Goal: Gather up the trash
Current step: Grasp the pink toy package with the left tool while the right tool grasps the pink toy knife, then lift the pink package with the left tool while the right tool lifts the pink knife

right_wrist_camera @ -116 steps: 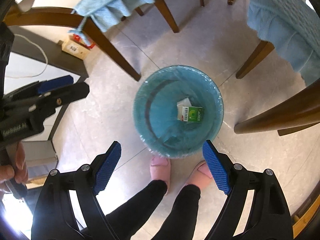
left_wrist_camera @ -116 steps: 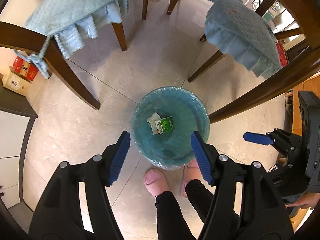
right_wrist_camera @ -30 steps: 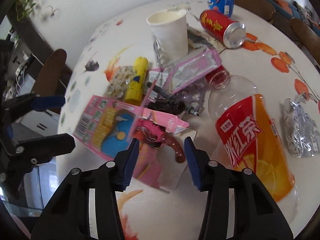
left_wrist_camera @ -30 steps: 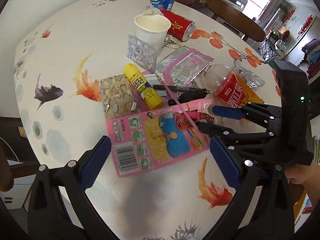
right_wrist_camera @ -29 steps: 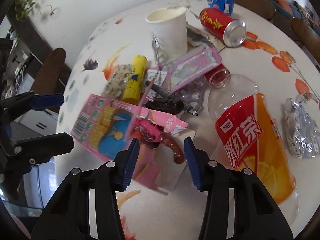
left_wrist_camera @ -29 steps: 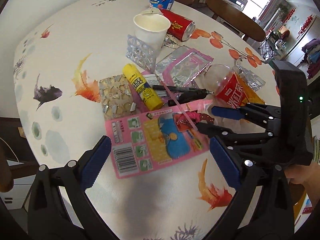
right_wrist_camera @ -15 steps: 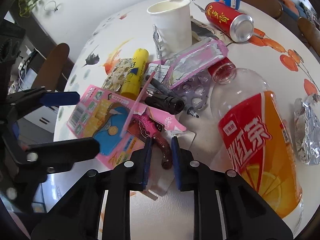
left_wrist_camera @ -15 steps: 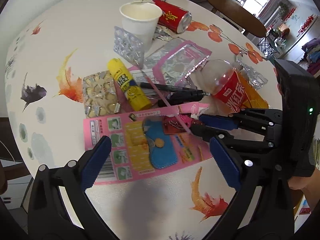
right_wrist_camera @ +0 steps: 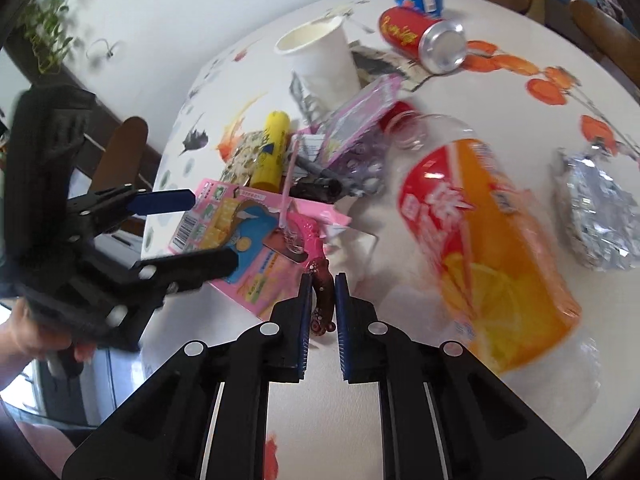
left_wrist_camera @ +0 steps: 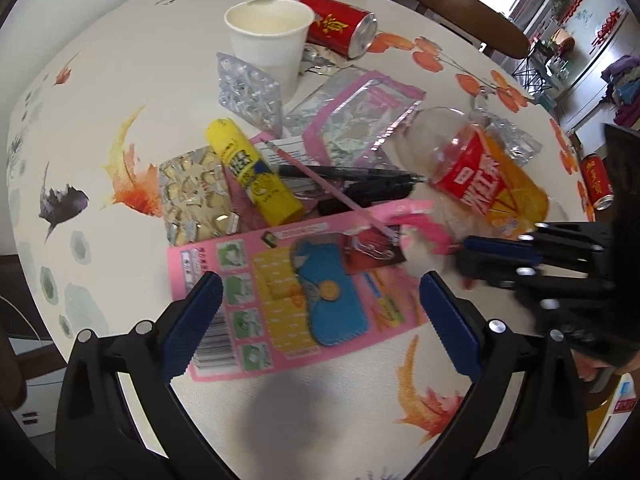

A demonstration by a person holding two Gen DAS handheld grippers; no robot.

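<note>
Two grippers are over the pile, and only my right gripper [right_wrist_camera: 322, 280] has anything: it is clenched on the dark handle of the pink toy pistol [right_wrist_camera: 310, 236], whose front end lies on the pink card package [left_wrist_camera: 288, 288] at the near edge of the worktop [left_wrist_camera: 328, 412]. My left gripper [left_wrist_camera: 320, 312] hangs released above that same package, its pads well apart and touching nothing.

Doing this lift well means going straight up first, I judge, since a thin pink straw [left_wrist_camera: 328, 188] crosses the pistol's nose and the package's torn flap sits against it (either could drag along and scatter the heap). The grip is low on the handle, so the barrel may droop; keeping the wrist level should help.

Just beside my fingers lies the orange-labelled bottle [right_wrist_camera: 480, 248], tipped on its side and likely to roll if nudged, so I would draw back toward myself rather than sideways. If the package rides up, my left gripper is placed to pin it down.
</note>
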